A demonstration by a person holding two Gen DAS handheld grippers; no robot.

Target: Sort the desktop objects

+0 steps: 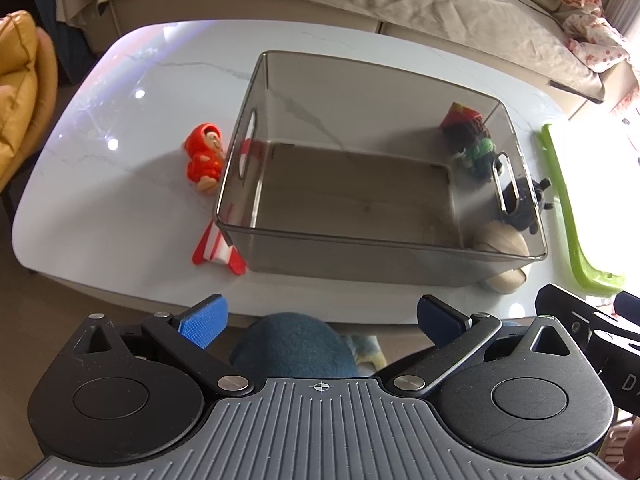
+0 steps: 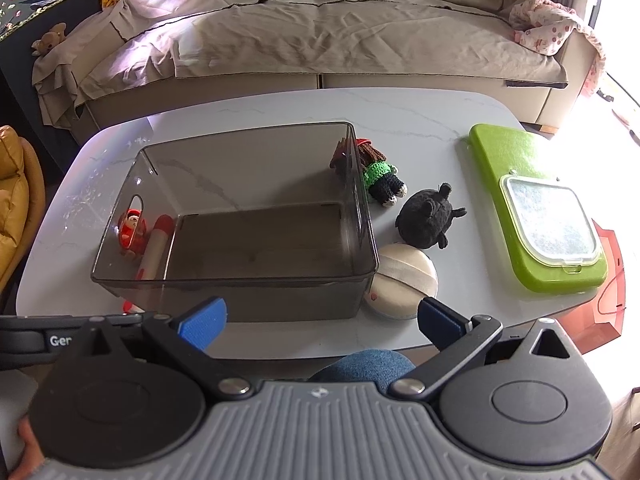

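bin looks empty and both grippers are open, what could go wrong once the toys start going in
1. The round cream toy sits against the smoky bin's near right corner, so the right gripper may nudge the bin when closing on it.
2. It looks smooth and domed, so it could slip from the pads.
3. The red figure and the rocket lie close to the bin's left wall, leaving the left gripper little finger room.

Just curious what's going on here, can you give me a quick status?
Left gripper and right gripper open, holding nothing. Bin empty; red figure, rocket, doll, black plush, round case outside it. Nothing blocking.
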